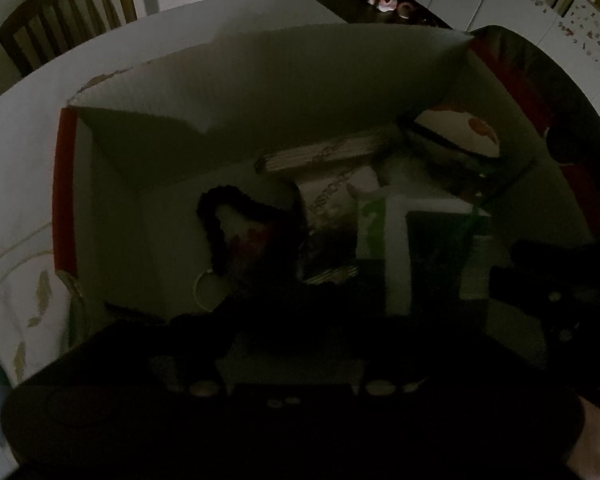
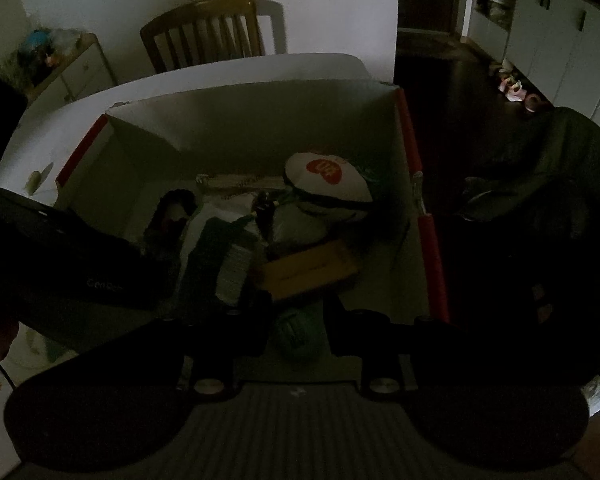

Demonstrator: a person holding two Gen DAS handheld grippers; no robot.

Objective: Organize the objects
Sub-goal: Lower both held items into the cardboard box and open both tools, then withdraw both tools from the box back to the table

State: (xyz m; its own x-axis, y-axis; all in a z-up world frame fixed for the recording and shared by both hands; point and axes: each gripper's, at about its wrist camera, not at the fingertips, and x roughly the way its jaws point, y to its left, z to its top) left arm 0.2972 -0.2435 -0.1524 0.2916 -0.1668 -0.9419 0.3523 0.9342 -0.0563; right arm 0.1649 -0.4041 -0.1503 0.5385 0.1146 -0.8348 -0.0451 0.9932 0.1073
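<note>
- Right gripper point(image 2: 296, 332), low centre of right view: dark fingers point(image 2: 256, 328) flank a green ribbed bundle point(image 2: 298, 336); whether they grip it, you cannot tell.
- Left gripper point(image 1: 288, 320): too dark, opening unclear.
- Lower the bundle into bare floor of the white cardboard box with red edges point(image 2: 432, 256), clear of the yellow flat packet point(image 2: 308, 270).

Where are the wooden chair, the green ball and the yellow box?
wooden chair point(image 2: 204, 32), right wrist view, on its slatted back.
green ball point(image 2: 298, 332), right wrist view, on its top.
yellow box point(image 2: 306, 270), right wrist view, on its upper face.

Dim home dining area: white table point(image 2: 80, 108), wooden slat-back chair point(image 2: 204, 32) against the wall, white cupboards point(image 2: 556, 48) across a dark floor, small shoes point(image 2: 514, 90) left beside them.
</note>
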